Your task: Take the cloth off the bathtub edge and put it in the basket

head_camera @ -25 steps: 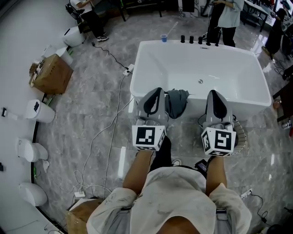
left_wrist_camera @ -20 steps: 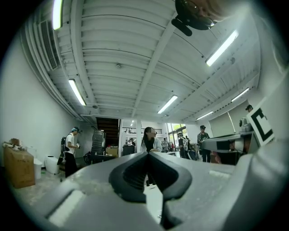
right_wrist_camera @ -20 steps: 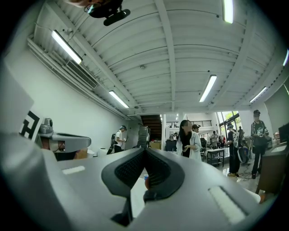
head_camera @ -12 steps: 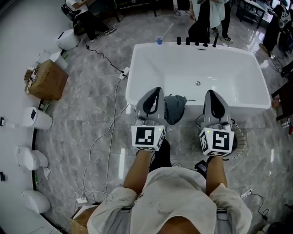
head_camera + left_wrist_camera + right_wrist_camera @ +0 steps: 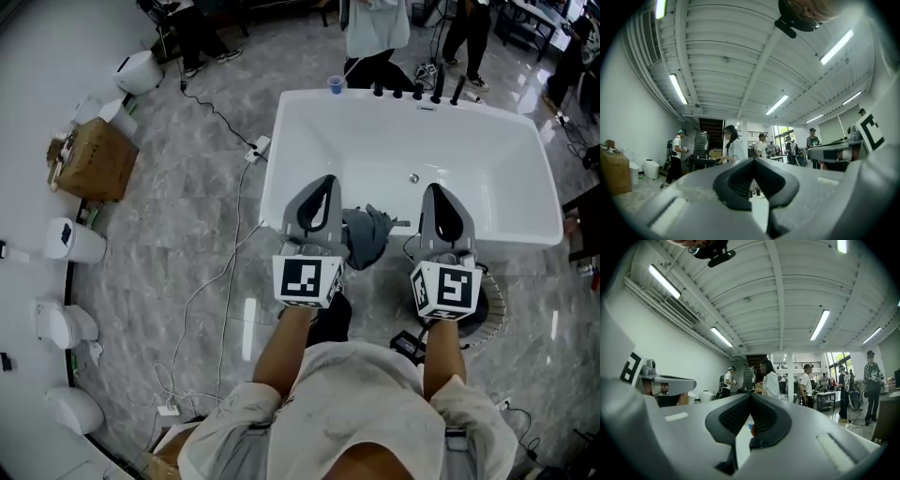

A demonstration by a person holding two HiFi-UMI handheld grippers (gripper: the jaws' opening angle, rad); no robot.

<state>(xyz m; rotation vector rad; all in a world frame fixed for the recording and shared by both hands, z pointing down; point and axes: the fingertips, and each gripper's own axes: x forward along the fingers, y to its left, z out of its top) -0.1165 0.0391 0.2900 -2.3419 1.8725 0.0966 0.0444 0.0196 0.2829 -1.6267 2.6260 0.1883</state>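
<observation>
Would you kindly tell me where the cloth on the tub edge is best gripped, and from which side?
Probably the bunched fold of the cloth where it crests the near rim of the tub, coming from above on the person's side. It drapes over the rim, so that fold stands up clear while the rest hangs down. The left tongs are nearest, though shut.
</observation>
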